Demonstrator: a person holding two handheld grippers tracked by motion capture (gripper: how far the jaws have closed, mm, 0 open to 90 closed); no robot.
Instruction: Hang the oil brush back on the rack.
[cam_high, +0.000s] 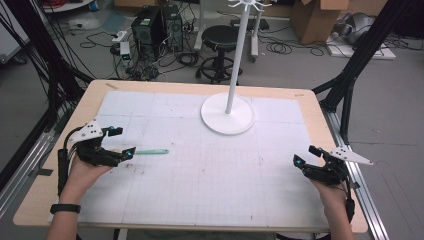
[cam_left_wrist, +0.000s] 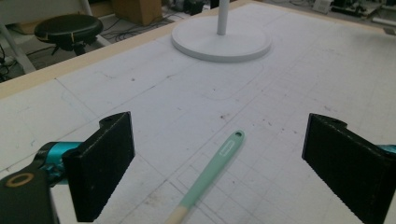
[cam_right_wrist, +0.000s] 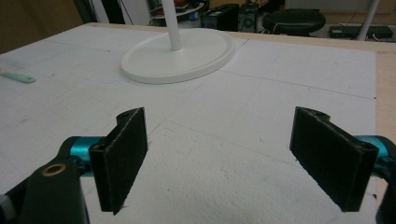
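The left gripper (cam_high: 120, 142) sits at the left middle of the high view, its 2 jaws spread wide and holding nothing. The mint-green utensil (cam_high: 151, 151) lies flat on the white gridded mat (cam_high: 210, 180), its handle running out to the right of the jaw tips. In the left gripper view the handle (cam_left_wrist: 211, 172) lies in the lower centre between the 2 open jaws, pointing up and to the right, with a hanging hole near its end.

The right gripper (cam_high: 306, 156) hovers at the right middle of the high view, jaws likewise spread and empty, well apart from the utensil.

The main risk is a poor pinch. The handle is thin and lies flat, so jaws closing too high would slip over it. It also lies skewed to the jaws, so closing could rotate it or push it aside. The white stand (cam_high: 227, 114) in the upper centre seems far enough to stay clear.
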